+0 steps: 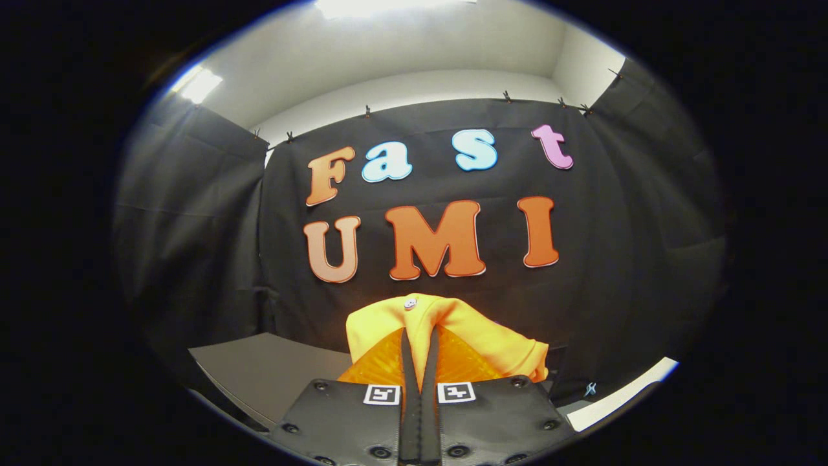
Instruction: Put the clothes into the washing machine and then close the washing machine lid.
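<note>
On your left, past the fingers, there is a flat grey surface. You can't tell from here if it is a table top or part of the washing machine. In the middle, your gripper has its two fingers squeezed almost together, with a fold of the yellow garment pinched between them. The cloth is lifted up in front of the black cloth wall, and it pokes up above the fingertips. More of it hangs down on the right side, ending in a sleeve cuff. Farther right and low, there is a white edge.

Here is what could go wrong. You hold only a thin fold, so the cloth could slip out if you swing it fast. Most of the cloth hangs on the right, and that side could pull the fold loose. The hanging sleeve could also catch on the rim of the machine when you lower it, and then part of it would stay outside. If a bit sticks out, the lid may not close well.

The garment is bright yellow and soft, bunched into a lump. It has a small round pale button or badge near the top.
</note>
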Demonstrator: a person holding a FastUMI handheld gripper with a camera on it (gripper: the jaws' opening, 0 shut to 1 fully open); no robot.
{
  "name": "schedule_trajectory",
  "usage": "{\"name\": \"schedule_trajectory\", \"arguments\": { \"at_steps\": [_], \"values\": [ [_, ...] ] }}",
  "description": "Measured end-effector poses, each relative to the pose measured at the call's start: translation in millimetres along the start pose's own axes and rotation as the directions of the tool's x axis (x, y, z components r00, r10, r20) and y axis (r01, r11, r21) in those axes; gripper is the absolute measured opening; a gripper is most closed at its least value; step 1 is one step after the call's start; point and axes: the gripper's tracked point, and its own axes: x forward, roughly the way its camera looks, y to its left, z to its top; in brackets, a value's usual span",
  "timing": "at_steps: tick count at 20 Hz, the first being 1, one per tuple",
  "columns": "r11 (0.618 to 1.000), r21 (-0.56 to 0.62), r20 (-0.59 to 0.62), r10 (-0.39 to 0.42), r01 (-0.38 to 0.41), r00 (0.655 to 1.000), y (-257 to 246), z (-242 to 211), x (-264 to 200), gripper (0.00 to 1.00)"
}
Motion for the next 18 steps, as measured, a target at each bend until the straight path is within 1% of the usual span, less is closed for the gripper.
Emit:
{"name": "schedule_trajectory", "arguments": {
  "at_steps": [2,6,8,10,14,18],
  "values": [
    [1.0,0.003,-0.051,0.007,-0.007,0.999,-23.5,-25.3,-0.7,0.08],
    [1.0,-0.017,-0.163,0.016,-0.019,0.987,-48.9,-87.0,6.0,0.08],
    [1.0,-0.015,-0.196,-0.007,0.004,0.981,-59.5,-110.8,15.1,0.08],
    [1.0,0.001,-0.256,-0.016,0.017,0.966,-67.7,-142.2,25.6,0.08],
    [1.0,0.004,-0.392,-0.02,0.024,0.92,-75.9,-211.3,34.9,0.08],
    [0.999,-0.05,-0.527,-0.016,-0.013,0.85,-80.0,-284.5,43.7,0.08]
  ]
}}
